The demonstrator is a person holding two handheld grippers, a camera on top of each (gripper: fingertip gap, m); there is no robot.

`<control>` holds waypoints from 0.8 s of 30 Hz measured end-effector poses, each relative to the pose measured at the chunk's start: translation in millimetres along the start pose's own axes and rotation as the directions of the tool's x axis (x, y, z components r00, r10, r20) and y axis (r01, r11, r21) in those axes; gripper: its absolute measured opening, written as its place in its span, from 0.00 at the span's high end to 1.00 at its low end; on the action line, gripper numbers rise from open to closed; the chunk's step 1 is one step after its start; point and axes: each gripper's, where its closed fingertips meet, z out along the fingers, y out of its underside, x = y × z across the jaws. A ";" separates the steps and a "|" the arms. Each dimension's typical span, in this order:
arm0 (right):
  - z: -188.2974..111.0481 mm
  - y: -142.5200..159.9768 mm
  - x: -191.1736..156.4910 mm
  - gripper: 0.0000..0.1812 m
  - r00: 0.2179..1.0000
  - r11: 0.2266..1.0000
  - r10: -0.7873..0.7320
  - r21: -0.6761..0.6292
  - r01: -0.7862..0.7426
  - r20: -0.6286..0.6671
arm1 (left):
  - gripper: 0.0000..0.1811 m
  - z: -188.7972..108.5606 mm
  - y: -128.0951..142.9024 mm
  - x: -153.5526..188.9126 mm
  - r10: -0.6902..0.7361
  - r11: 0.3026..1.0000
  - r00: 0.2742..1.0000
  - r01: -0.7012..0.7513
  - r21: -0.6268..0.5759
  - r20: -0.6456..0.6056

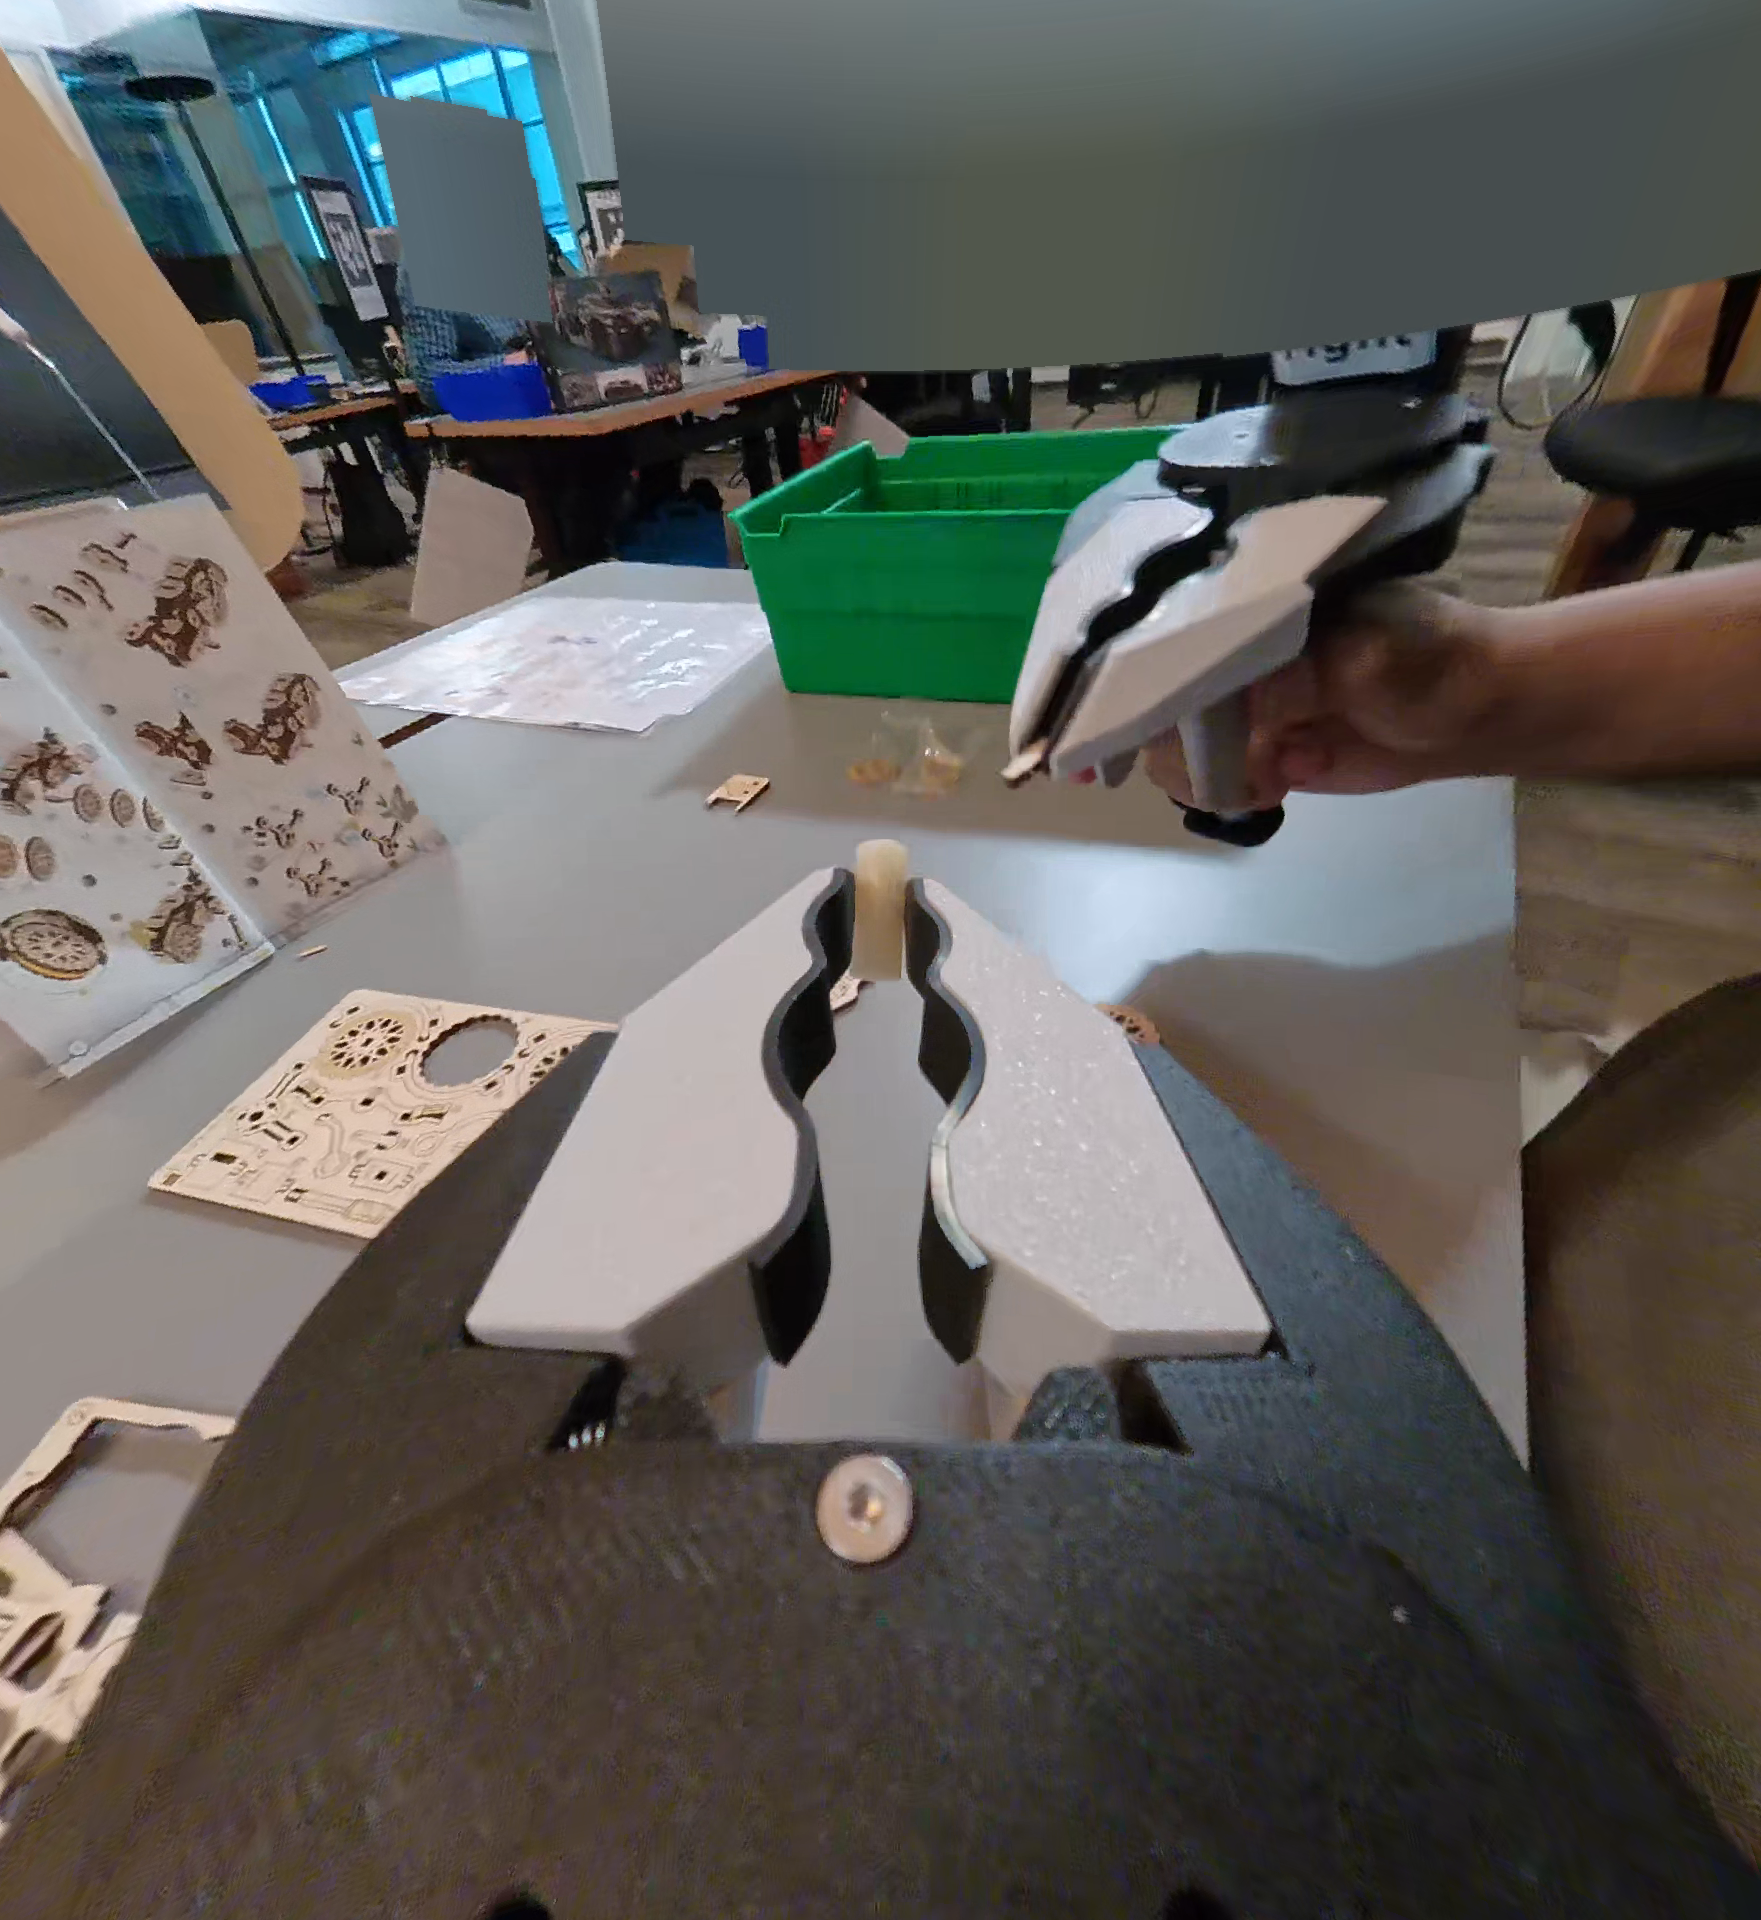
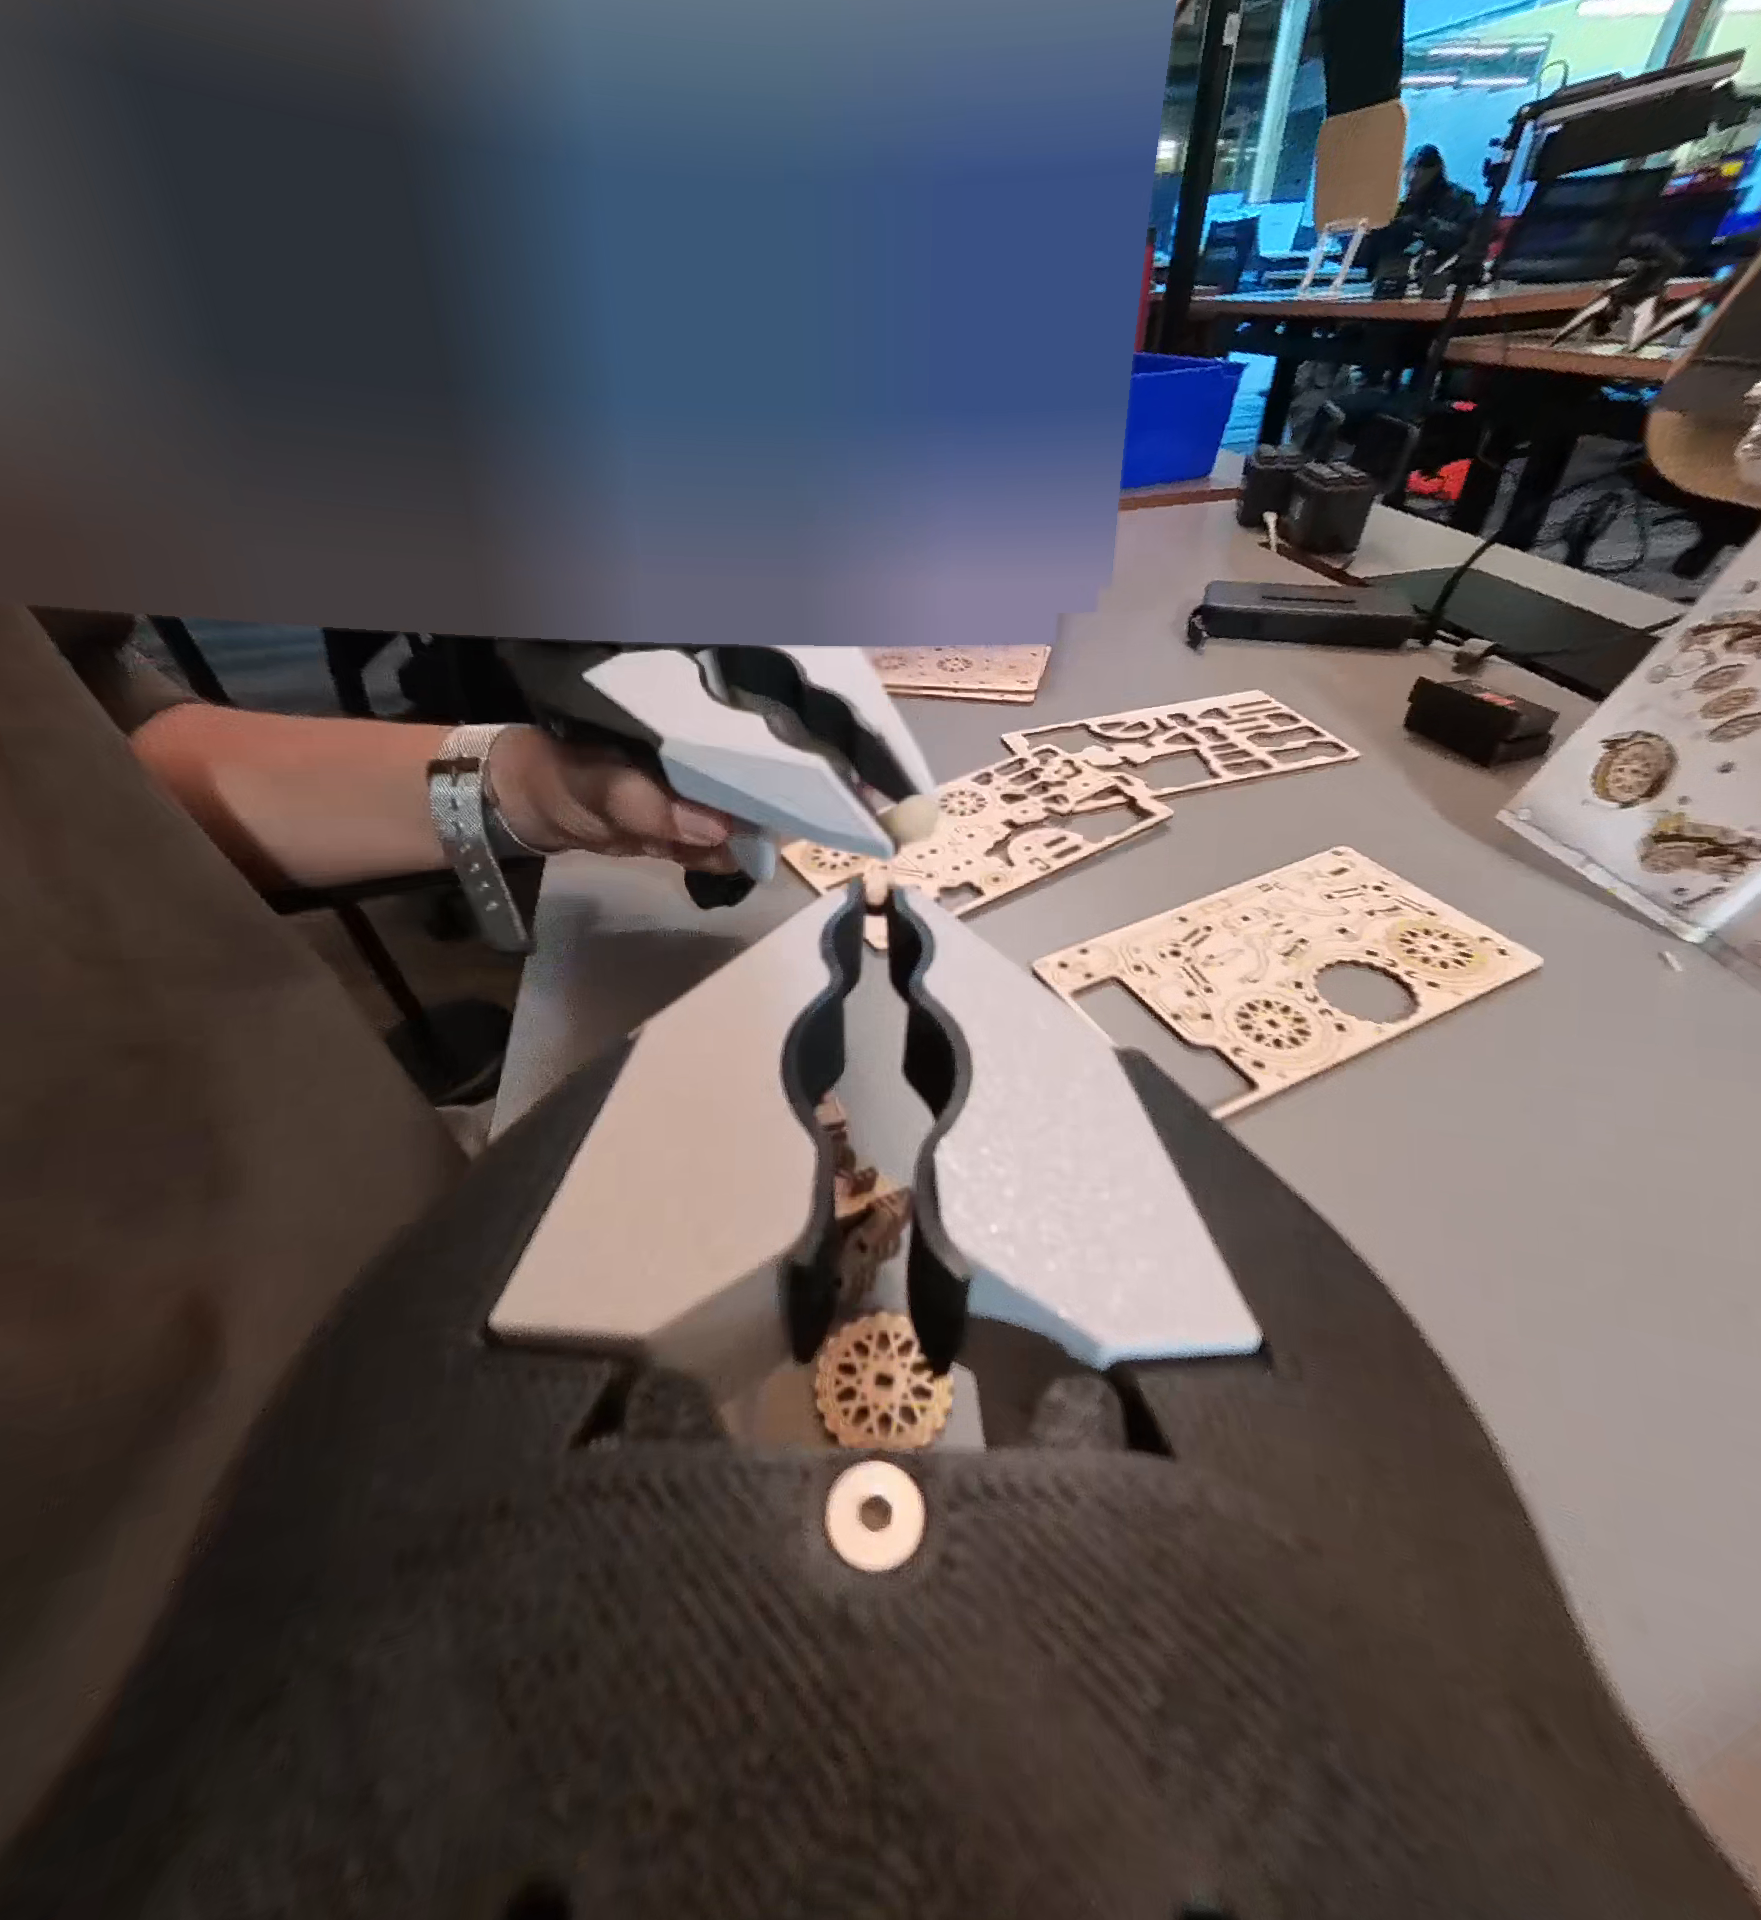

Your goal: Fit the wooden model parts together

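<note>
My left gripper (image 1: 876, 894) is shut on a small cream block (image 1: 877, 914) held upright at its fingertips above the grey table (image 1: 1219, 935). My right gripper (image 2: 874, 902) is shut on a thin wooden piece (image 2: 873, 891). In the left wrist view the right gripper (image 1: 1030, 764) hangs at the upper right, with the wooden piece (image 1: 1021, 769) sticking out of its tip. In the right wrist view the left gripper (image 2: 881, 831) and its cream block (image 2: 907, 818) sit just beyond my right fingertips. A wooden gear assembly (image 2: 881, 1387) shows below, through the gap between the right fingers.
Laser-cut wooden sheets (image 2: 1281, 977) (image 1: 377, 1112) lie on the table, and emptied frames (image 1: 3, 1621) lie near the front left. A propped instruction sheet (image 1: 128, 748) stands on the left. A green bin (image 1: 907, 592), a small bag of parts (image 1: 912, 764) and a loose wooden piece (image 1: 739, 792) lie beyond.
</note>
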 end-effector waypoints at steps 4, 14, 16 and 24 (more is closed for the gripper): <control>5.1 8.0 4.6 0.99 0.999 0.999 0.027 -0.019 -0.027 0.025 | 0.96 -4.4 -2.0 7.8 -0.016 1.000 0.999 0.016 0.014 -0.031; 2.0 8.8 -4.2 0.99 0.996 0.998 0.066 -0.010 -0.066 0.056 | 0.96 4.3 1.8 27.6 -0.009 1.000 0.995 0.006 -0.031 -0.096; 1.7 9.4 -5.0 0.99 0.996 0.998 0.065 -0.016 -0.064 0.054 | 0.96 6.7 3.6 29.2 0.009 0.999 0.996 -0.014 -0.053 -0.093; 2.8 18.1 -4.9 0.99 0.999 0.994 -0.054 -0.099 0.053 -0.004 | 0.96 11.0 9.8 26.9 0.013 0.993 0.997 -0.022 -0.120 -0.069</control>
